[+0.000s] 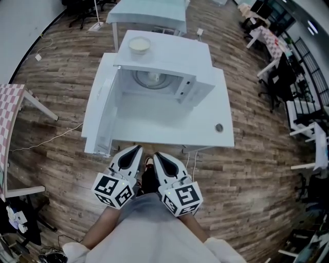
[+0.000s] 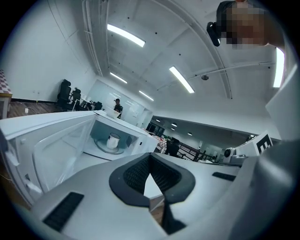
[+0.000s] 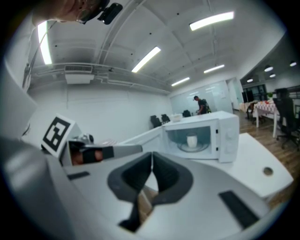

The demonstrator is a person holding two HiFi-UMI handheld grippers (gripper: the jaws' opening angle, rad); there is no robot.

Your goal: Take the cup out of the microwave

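Observation:
A white microwave [image 1: 198, 85] stands on a white table [image 1: 205, 134] with its door [image 1: 100, 110] swung wide open to the left. Inside, a white cup [image 1: 153, 78] sits on the glass turntable; the cup [image 2: 113, 140] shows in the left gripper view and the cup [image 3: 191, 140] in the right gripper view. My left gripper [image 1: 138, 150] and right gripper [image 1: 156, 155] hover side by side off the table's near edge, well short of the microwave. Both are shut with nothing between their jaws.
A white bowl [image 1: 139, 45] rests on top of the microwave. A small round hole [image 1: 219, 127] sits in the table's right part. Another table [image 1: 149, 15] stands behind, a checkered one [image 1: 9, 110] at left, office chairs and desks at right, wood floor around.

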